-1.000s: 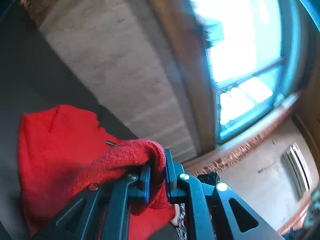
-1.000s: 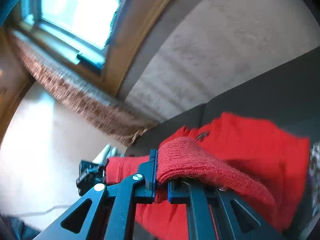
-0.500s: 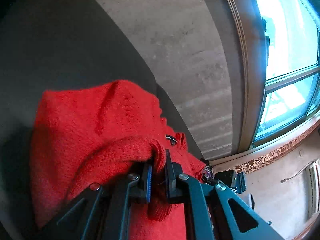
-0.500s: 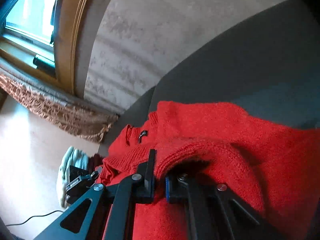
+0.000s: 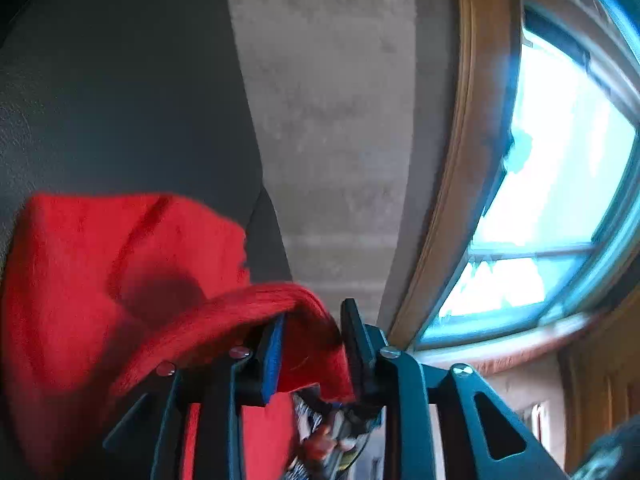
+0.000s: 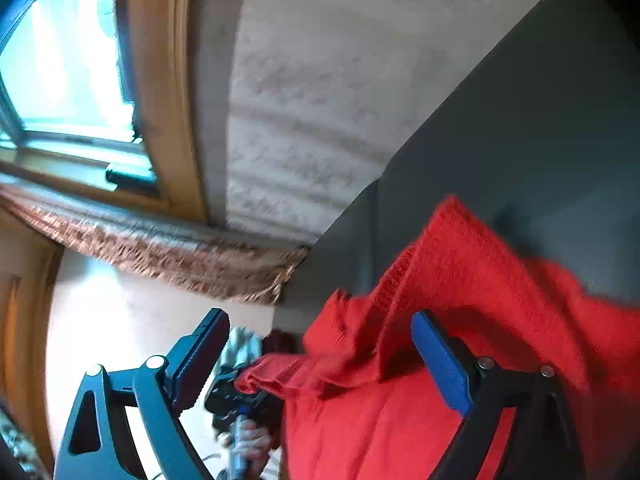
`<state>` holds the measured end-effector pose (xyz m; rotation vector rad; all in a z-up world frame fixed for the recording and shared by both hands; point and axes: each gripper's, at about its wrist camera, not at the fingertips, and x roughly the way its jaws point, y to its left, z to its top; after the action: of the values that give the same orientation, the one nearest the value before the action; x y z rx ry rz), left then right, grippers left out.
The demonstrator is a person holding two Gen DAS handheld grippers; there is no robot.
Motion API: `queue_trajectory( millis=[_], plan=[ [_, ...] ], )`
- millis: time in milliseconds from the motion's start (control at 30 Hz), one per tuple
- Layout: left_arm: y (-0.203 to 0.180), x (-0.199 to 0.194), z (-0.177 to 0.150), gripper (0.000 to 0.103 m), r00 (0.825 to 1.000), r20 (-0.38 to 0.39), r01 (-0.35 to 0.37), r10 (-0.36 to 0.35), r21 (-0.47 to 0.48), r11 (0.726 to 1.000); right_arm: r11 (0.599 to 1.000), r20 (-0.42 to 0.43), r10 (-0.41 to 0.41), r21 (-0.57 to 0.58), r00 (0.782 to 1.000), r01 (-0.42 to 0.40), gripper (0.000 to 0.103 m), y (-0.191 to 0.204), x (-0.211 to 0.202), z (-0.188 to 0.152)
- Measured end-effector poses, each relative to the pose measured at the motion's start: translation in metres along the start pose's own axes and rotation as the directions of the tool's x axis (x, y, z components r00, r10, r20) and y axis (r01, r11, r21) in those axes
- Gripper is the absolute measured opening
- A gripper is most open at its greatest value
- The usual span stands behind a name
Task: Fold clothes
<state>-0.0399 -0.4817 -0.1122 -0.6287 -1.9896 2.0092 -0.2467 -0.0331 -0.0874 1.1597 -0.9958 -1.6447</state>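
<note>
Red knit sweater is lying bunched on the dark grey sofa, one edge folding over onto the body while the rest is looking rumpled, so probably an early fold with more folds and smoothing left. Right gripper is opening wide with knit drooping loose between the jaws, and left gripper is opening too, jaws partway apart, a hem draping between and over them unpinched. Behind are running a pale textured wall, a wood-framed window and a lace-trimmed sill.
</note>
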Motion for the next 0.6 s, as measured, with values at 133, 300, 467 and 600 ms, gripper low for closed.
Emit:
queue_trajectory(
  millis=[133, 300, 467, 600],
  plan=[
    [0.001, -0.008, 0.009, 0.029, 0.990, 0.074, -0.120, 0.119, 0.013, 0.993, 0.999, 0.015, -0.035, 0.036, 0.999, 0.034, 0.092, -0.016, 0.004, 0.001],
    [-0.024, -0.016, 0.004, 0.030, 0.952, 0.119, -0.301, 0.282, 0.199, 0.933, 0.996, 0.048, -0.024, -0.079, 0.999, 0.028, 0.093, 0.007, -0.015, -0.007],
    [-0.043, -0.002, -0.009, 0.033, 0.874, 0.136, -0.475, 0.466, 0.442, 0.761, 0.933, 0.148, -0.198, -0.274, 0.969, 0.232, 0.088, 0.039, -0.041, -0.008],
    [-0.050, 0.022, -0.017, 0.035, 0.833, 0.123, -0.503, 0.540, 0.576, 0.645, 0.842, 0.151, -0.378, -0.354, 0.913, 0.407, 0.073, 0.038, -0.034, -0.001]
  ],
)
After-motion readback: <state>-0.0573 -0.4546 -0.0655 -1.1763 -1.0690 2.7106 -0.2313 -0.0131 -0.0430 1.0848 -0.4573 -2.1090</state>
